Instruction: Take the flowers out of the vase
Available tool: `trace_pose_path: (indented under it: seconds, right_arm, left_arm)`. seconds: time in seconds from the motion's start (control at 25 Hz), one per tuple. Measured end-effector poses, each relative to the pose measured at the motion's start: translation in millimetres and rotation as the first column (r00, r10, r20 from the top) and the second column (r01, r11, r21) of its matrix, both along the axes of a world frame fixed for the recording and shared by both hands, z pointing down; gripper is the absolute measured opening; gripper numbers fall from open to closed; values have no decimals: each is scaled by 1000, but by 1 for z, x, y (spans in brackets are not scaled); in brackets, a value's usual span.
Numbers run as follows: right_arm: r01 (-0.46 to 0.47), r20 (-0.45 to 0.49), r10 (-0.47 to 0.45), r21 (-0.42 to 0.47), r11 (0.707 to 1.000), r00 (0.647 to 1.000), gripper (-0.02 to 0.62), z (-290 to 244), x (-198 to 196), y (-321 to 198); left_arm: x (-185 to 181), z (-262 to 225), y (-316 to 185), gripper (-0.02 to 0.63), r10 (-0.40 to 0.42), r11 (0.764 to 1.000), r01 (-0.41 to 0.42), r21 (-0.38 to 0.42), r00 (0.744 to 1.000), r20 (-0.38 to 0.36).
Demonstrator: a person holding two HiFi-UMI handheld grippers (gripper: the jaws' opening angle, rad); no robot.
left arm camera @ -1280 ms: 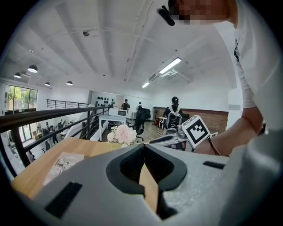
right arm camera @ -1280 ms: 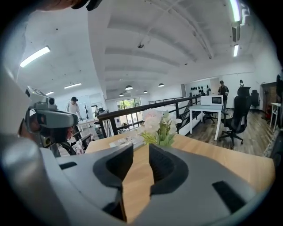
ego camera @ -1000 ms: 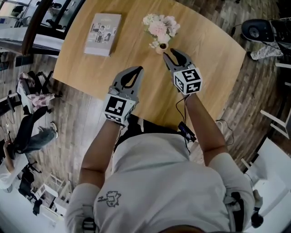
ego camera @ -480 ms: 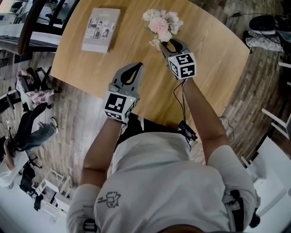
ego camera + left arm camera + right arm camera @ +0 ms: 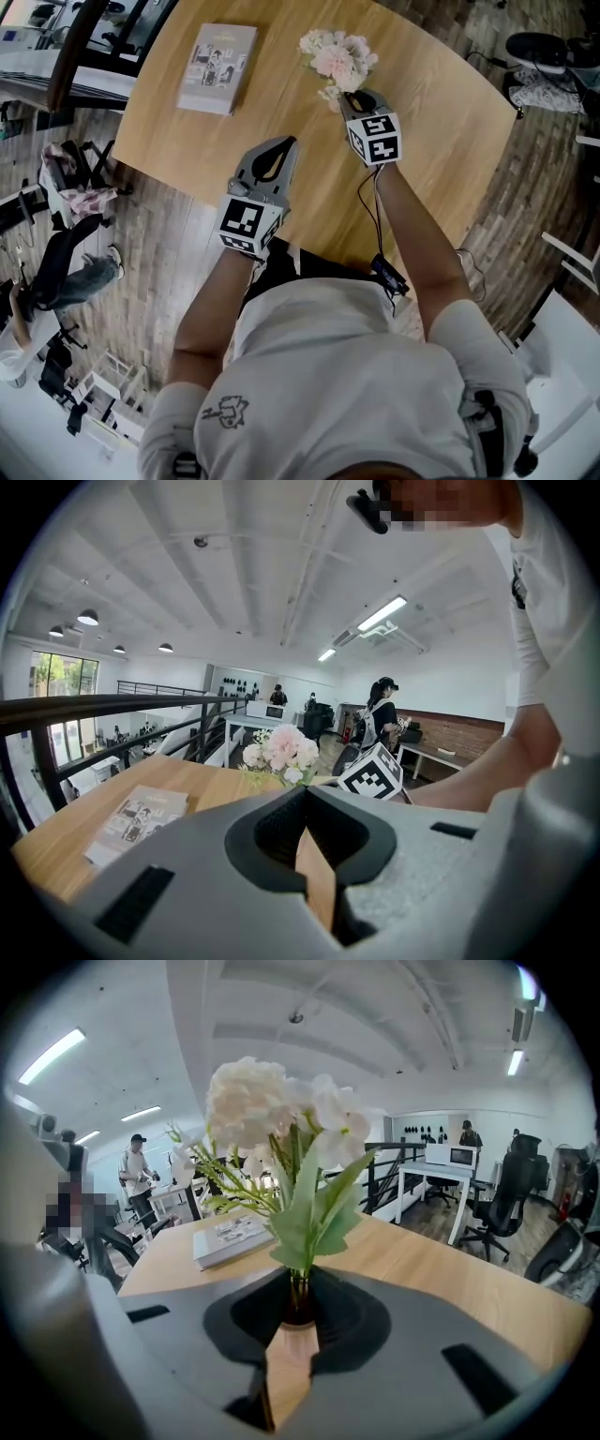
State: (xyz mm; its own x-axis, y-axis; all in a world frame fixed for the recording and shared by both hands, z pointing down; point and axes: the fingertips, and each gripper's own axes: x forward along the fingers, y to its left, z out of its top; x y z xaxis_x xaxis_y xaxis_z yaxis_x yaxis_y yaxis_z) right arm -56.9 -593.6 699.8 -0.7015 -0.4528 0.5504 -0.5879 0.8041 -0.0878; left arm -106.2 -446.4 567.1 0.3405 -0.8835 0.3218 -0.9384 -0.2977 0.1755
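Right gripper view. The pull is best made straight up along the axis of the vase [image 5: 289, 1342], slowly and with a hold low on the stems, firm but not crushing. The right gripper [image 5: 298, 1290] has just been closing its jaws. They now stand narrow and appear to pinch the stems of the flowers [image 5: 272, 1110] just above the vase mouth. The vase stands upright on the tabletop [image 5: 450, 1279]. The left gripper [image 5: 305, 794], jaws together and empty, hovers well apart. It could steady the vase, which may otherwise rise with the stems.
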Motion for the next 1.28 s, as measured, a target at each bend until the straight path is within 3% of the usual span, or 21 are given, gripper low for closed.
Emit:
trace_pose_path:
  seconds: [0.36,0.8,1.28]
  right_arm:
    - [-35,48,32,57,998,998,46,-37,1,6]
    - [-115,174,81,196,974,981,40,-142,9,22]
    - [-199,282,134,219,955,950,40,-219,10,102]
  left_arm:
    - [-1,-6,18,5,18,1000,-18,4,1000,-9]
    - [-5,-44,54,5,53,995,-52,80,999,-5]
    - [-26,-89,123,5,83,982,-85,169,996,14]
